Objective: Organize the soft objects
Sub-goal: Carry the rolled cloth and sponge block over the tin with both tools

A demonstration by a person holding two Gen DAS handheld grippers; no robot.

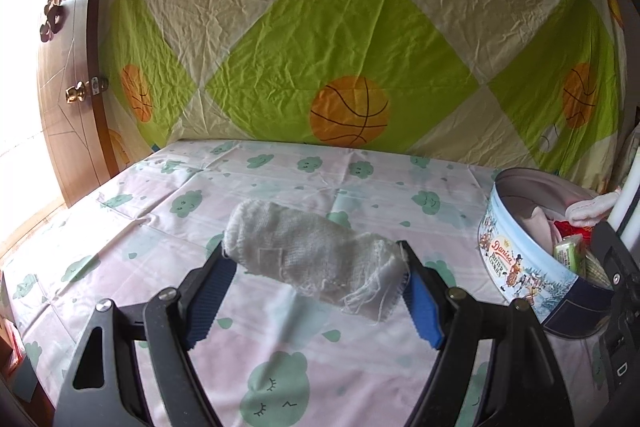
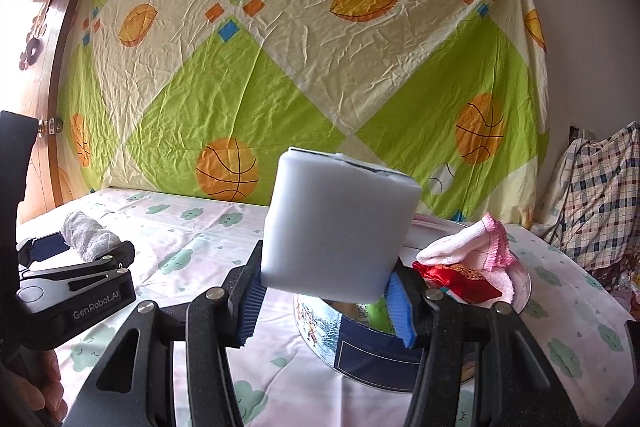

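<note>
White foam block (image 2: 340, 227) clamped in right gripper (image 2: 324, 303); rolled white gauze cloth (image 1: 316, 255) pinched by left gripper (image 1: 316, 291); "Danisa Butter Cookies" tin (image 1: 516, 267) beside.

The left gripper (image 1: 316, 259) is clamped end to end on a rolled white gauze cloth (image 1: 308, 251), while the right gripper (image 2: 324, 291) pinches a white sponge block (image 2: 340, 223) above the table, both angled slightly downward.

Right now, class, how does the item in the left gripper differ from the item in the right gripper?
The gauze roll is a frayed woven cylinder, held by its ends; the foam block is smooth, boxy, gripped by its sides. Both are white, soft and lifted off the bed.
</note>
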